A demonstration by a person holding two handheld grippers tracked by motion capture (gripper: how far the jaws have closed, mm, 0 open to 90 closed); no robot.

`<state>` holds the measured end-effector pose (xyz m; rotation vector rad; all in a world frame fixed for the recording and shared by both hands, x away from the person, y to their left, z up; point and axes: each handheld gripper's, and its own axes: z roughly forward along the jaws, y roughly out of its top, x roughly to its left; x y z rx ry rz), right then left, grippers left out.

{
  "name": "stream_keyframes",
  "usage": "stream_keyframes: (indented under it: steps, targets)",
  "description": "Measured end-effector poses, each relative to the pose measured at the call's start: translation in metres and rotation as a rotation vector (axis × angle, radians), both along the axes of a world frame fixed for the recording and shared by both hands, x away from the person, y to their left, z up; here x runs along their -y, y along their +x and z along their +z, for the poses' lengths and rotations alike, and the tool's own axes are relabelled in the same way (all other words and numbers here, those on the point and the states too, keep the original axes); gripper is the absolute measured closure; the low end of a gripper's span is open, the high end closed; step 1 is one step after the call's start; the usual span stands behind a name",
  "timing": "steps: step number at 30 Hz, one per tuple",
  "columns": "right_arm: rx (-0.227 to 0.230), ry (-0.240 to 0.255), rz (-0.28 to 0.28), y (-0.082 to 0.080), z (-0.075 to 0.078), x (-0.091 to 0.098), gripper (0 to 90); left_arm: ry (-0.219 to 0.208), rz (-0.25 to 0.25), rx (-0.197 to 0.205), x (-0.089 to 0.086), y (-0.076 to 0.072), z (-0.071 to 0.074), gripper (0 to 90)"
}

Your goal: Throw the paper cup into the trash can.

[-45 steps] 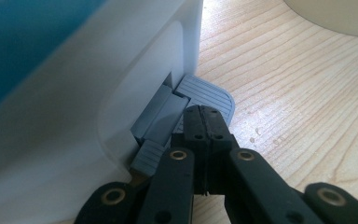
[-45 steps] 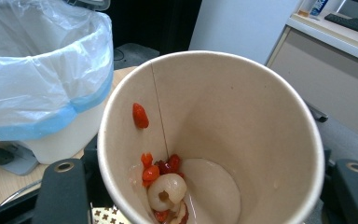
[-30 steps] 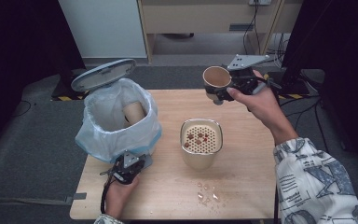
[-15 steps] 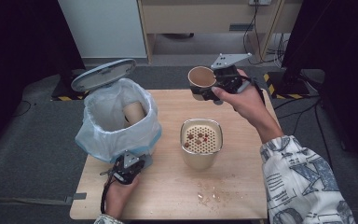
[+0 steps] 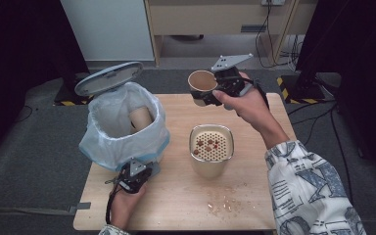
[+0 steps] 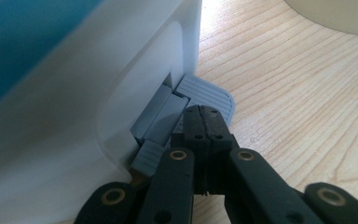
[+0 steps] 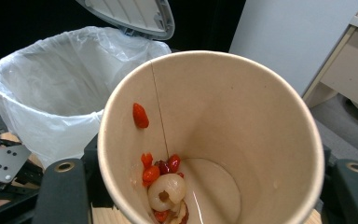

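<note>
Right gripper [image 5: 210, 93]: my jaws clamp the paper cup [image 5: 201, 84], raised over the table's [image 5: 176, 196] far edge.
Cup contents: fruit bits [image 7: 161, 182].
Left gripper [image 6: 204, 122]: my jaws closed, pressing bin [image 5: 122, 129] pedal [image 6: 205, 93].

Worktop: pale wood worktop [image 5: 274, 205], grain showing.
Floor: grey carpet [image 5: 29, 161] all round it.
Back: white panel [image 5: 107, 27] beside a wooden cabinet [image 5: 215, 14].
Sides: black drapes [image 5: 24, 39].
Cables: black leads [image 5: 267, 29] hanging by the cabinet.
</note>
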<state>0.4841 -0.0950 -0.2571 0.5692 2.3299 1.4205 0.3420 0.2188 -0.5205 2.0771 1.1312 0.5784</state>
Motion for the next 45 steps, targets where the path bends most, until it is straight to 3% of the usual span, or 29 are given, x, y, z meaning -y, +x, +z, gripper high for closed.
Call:
stream_keyframes:
  steps: [18,45]
  targets:
    - [-0.042,0.025,0.040,-0.001,0.005,-0.032,30.4,0.000,0.000,0.000,0.000,0.000,0.000,89.4]
    - [-0.065,0.057,0.105,-0.009,0.010,-0.078,30.3,0.002,0.000,0.001,0.000,0.000,0.000,89.4]
